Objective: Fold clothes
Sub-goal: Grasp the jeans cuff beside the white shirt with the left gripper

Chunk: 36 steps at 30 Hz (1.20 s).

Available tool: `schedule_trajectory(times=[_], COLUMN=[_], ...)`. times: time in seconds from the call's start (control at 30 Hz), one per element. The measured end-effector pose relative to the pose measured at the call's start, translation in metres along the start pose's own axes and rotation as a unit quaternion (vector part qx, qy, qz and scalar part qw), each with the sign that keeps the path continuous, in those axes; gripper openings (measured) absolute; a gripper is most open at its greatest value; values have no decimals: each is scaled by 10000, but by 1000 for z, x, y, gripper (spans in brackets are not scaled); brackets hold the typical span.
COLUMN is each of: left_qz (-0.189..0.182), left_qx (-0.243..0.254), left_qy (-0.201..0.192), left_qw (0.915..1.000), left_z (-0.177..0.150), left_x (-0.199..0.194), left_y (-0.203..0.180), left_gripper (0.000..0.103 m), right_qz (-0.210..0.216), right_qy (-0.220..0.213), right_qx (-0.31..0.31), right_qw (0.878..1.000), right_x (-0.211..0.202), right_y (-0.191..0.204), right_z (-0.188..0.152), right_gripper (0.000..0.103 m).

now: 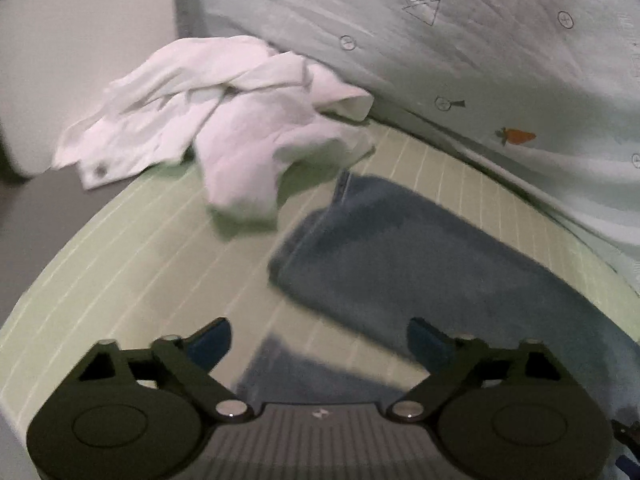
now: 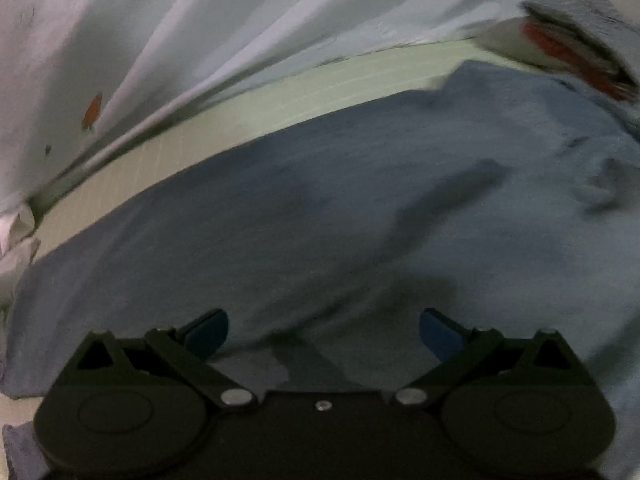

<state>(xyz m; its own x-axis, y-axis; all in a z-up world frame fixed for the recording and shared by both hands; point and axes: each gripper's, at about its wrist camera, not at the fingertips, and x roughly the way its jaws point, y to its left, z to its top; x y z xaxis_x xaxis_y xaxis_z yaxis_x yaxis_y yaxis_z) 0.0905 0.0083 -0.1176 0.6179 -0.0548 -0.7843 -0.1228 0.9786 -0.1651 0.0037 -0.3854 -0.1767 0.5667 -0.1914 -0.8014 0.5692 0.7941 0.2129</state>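
Left wrist view shows the left gripper (image 1: 319,338) and right gripper (image 2: 324,330) both wide and empty above the blue garment (image 1: 420,256) on the green sheet (image 1: 120,248), so a hasty pinch risks snagging that sheet.

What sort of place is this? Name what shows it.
Most likely a bedroom, with the clothes laid out on a bed: a pale green striped sheet underneath, a rumpled carrot-print quilt behind, and a white shirt and blue garment lying on the sheet.
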Motion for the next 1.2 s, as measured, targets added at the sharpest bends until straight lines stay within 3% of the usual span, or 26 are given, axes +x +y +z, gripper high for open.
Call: schedule_trajectory(times=[0.07,0.13,0.23,0.43,0.6,0.67,0.7,1.03,1.13,1.17,1.2], left_qz=[11,-22,-155,-246,-448,-340,-293,139,467,518,569], left_qx=[249,519,606,324,345,324,294,-16,-4,26,57], left_qy=[15,58,140,58,267,217,176,49,106,130,155], left_qw=[9997,9986,9979,9992,9980,9987,9990,9999,9989,9986,9982], left_z=[19,38,66,108,117,117,117,133,131,130,129], left_x=[24,49,89,155,187,192,193,198,189,183,178], left_y=[-8,-17,-27,-28,-30,-28,-27,-16,-15,-14,-13], left_gripper=[71,58,47,49,48,34,13,13,14,15,24], right_qz=[-52,-143,-284,-540,-638,-668,-658,-487,-456,-445,-433], right_qy=[234,204,253,615,693,686,686,583,479,436,394], right_qx=[5,-96,-385,-314,-589,-646,-696,-776,-669,-639,-609], right_qw=[9997,9996,9985,9961,9938,9933,9930,9941,9956,9960,9964], right_x=[17,21,25,54,71,76,78,67,56,52,49], right_y=[18,32,52,74,95,101,104,103,94,91,88], right_z=[12,20,21,28,33,34,35,45,48,48,49], right_gripper=[103,103,103,103,103,103,103,103,103,103,103])
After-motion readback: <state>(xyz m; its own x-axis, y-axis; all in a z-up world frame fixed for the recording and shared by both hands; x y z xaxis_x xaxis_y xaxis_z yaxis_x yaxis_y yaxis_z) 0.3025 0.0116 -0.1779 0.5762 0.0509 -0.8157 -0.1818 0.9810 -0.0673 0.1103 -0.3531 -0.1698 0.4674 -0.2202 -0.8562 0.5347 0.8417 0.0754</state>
